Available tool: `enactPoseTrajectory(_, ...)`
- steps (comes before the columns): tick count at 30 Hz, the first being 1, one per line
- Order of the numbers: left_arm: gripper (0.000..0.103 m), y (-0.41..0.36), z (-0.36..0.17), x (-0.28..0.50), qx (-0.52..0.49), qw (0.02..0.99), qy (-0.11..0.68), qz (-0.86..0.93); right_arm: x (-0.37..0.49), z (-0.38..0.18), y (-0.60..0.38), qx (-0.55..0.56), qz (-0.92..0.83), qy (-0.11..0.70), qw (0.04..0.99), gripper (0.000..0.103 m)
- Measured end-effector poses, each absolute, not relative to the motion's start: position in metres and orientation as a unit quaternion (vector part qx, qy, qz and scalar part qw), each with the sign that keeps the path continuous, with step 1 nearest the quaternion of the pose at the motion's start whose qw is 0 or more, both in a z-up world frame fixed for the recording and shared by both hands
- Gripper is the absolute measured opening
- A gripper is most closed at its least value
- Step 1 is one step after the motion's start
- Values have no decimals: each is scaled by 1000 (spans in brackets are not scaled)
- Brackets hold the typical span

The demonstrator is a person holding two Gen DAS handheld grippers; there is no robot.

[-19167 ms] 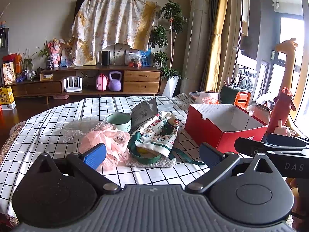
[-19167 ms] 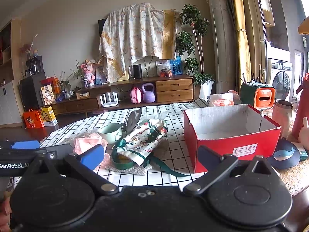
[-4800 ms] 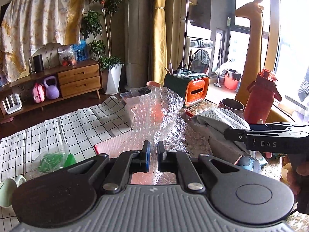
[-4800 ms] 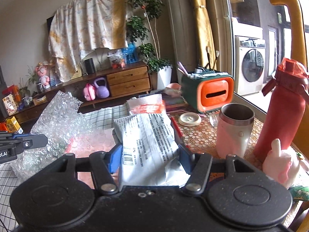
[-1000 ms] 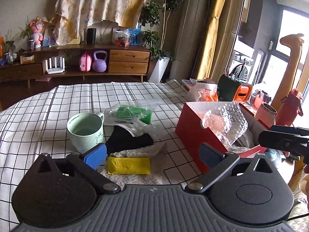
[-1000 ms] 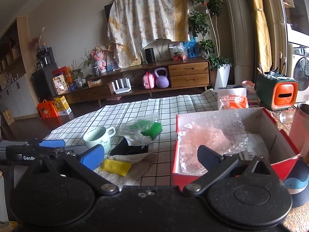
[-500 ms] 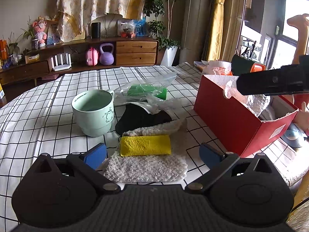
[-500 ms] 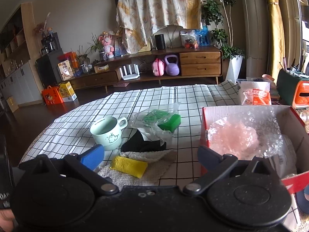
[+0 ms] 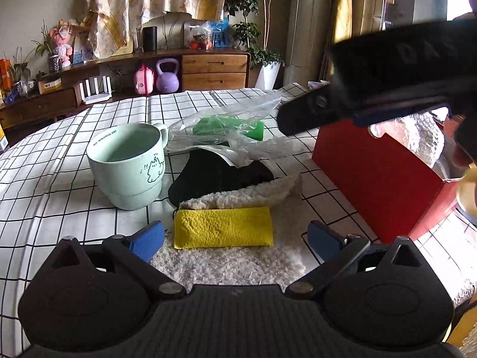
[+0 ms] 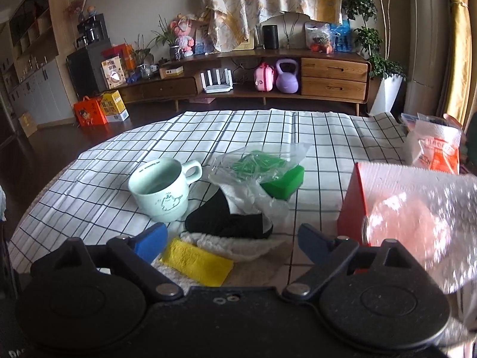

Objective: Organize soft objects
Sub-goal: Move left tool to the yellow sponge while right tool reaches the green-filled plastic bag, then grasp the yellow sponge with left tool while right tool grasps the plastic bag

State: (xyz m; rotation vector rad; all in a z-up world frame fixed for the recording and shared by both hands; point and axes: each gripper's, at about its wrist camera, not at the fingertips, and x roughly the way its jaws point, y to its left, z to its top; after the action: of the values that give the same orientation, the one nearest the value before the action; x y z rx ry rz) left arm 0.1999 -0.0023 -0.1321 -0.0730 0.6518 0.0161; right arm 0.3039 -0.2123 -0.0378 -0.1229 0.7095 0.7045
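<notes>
- Left wrist view puts the left gripper [image 9: 235, 237] low over the yellow sponge [image 9: 223, 231], fingers wide with nothing pinched; the sponge lies on the white fleecy cloth [image 9: 232, 264] at lower centre, so a closing pinch could bunch the cloth up along with it
- The mint mug [image 9: 128, 165] stands just left of the pile, centre-left of frame; a sideways drift of the left finger could knock it
- Right wrist view: the right gripper [image 10: 231, 243] is closing from wide, nothing between its fingers; the black fabric piece [image 10: 226, 219] sits mid-frame, its top tucked under the clear plastic bag [image 10: 253, 173], so lifting it may drag bag and green sponge [image 10: 284, 182] along
- The red box [image 10: 348, 208] at right is already stuffed with bubble wrap [image 10: 417, 223]; more soft goods may spill over the rim
- Both grippers crowd one pile; they could collide
</notes>
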Motion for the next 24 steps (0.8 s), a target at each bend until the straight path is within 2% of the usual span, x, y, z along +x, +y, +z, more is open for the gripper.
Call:
enactPoseTrajectory(10, 103, 6, -148, 224, -47, 940, 337, 18, 358, -56, -174, -95, 342, 355, 865, 83)
enactPoseTrajectory(24, 101, 9, -163, 233, -49, 938, 344, 22, 405, -95, -141, -127, 329, 385, 853, 55)
